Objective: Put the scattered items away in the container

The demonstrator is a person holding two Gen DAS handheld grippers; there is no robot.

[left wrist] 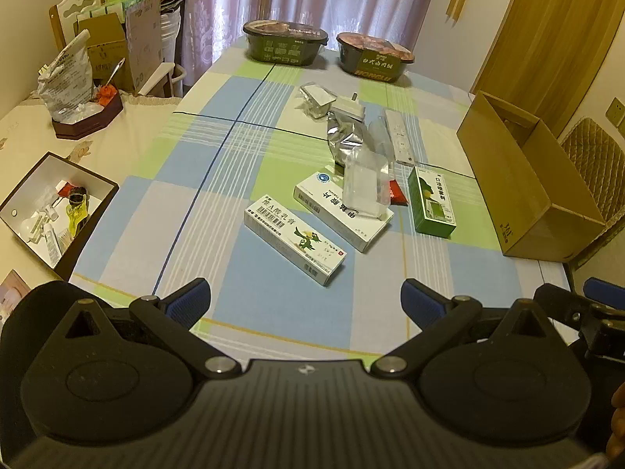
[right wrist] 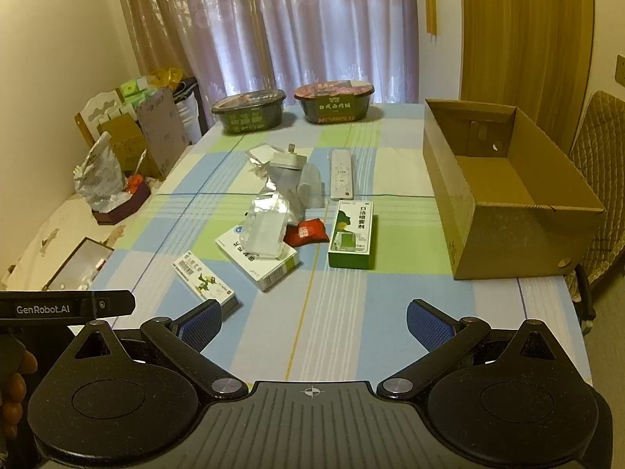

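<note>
Scattered on the checked tablecloth lie a white box with a green bird (left wrist: 295, 239) (right wrist: 204, 282), a larger white box (left wrist: 339, 210) (right wrist: 261, 262) with a clear plastic pack (left wrist: 365, 187) (right wrist: 265, 230) on it, a green box (left wrist: 431, 206) (right wrist: 350, 233), a small red packet (left wrist: 397, 193) (right wrist: 306, 231), a silver foil bag (left wrist: 347, 135), a white remote (left wrist: 399, 136) (right wrist: 341, 175) and a white charger (right wrist: 287, 160). An open, empty cardboard box (left wrist: 519, 179) (right wrist: 504, 199) stands at the right. My left gripper (left wrist: 305, 301) and right gripper (right wrist: 314, 322) hover open near the table's front edge, holding nothing.
Two dark instant-food bowls (left wrist: 285, 45) (right wrist: 334, 101) stand at the far end. A side table at the left holds a tray of small items (left wrist: 50, 207), a foil bag and cartons. A padded chair (right wrist: 601, 179) stands right of the cardboard box. A hand (right wrist: 15, 391) grips the left tool.
</note>
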